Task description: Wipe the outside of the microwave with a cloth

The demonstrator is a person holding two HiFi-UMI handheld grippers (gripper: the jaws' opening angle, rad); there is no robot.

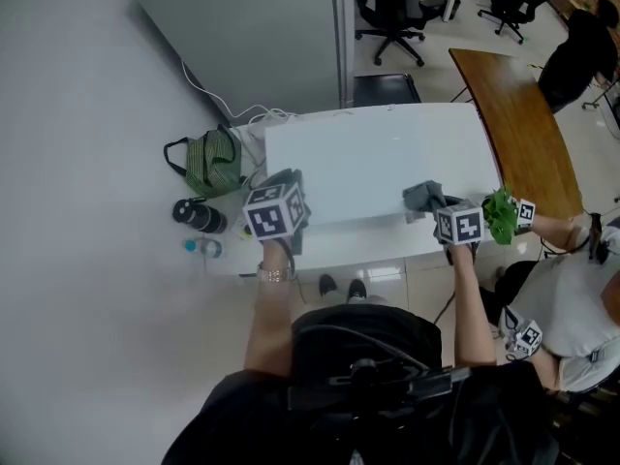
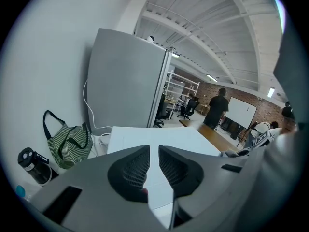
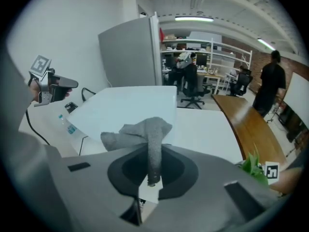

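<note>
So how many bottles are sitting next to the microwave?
2: a black bottle by the green striped bag, and a small clear bottle just nearer the person. Others could be hidden behind the microwave.

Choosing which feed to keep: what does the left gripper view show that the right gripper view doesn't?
Only left gripper view: the left gripper, tongs slightly apart and empty, and the green striped bag in full. Only right gripper view: the grey cloth clamped in the right gripper, plus green leaves. Both: the white microwave top and grey panel behind it.
</note>
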